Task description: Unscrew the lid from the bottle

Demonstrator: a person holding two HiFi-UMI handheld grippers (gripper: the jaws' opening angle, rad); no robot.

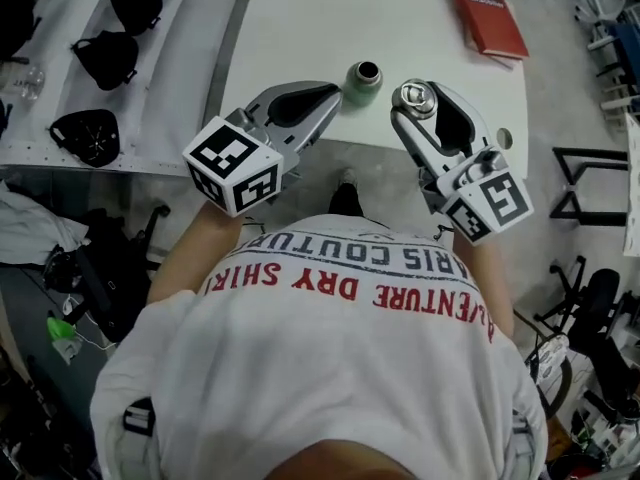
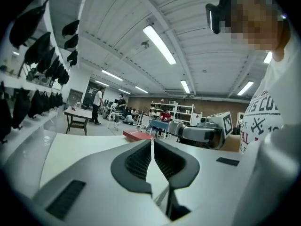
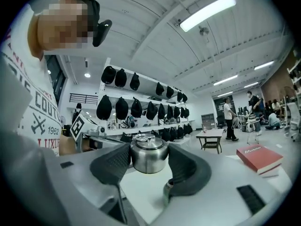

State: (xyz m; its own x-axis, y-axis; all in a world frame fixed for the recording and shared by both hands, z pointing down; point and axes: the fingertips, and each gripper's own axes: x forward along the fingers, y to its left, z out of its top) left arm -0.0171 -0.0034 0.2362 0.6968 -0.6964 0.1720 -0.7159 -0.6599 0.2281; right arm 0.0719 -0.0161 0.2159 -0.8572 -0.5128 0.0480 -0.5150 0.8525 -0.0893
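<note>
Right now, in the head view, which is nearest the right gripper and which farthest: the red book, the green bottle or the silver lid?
1. Silver lid: held in the fingers of the right gripper.
2. Green bottle: open, just to its left.
3. Red book: at the far right corner of the table.

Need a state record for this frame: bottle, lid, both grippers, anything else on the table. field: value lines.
bottle: green, upright on table, mouth open
lid: silver, off the bottle, between the right gripper's jaws
right gripper: shut on lid, right of the bottle in the head view
left gripper: jaws together, nothing between them; tips just left of the bottle, contact can't be told
book: red, flat, far right corner of table
task state: lid unscrewed and held
</note>
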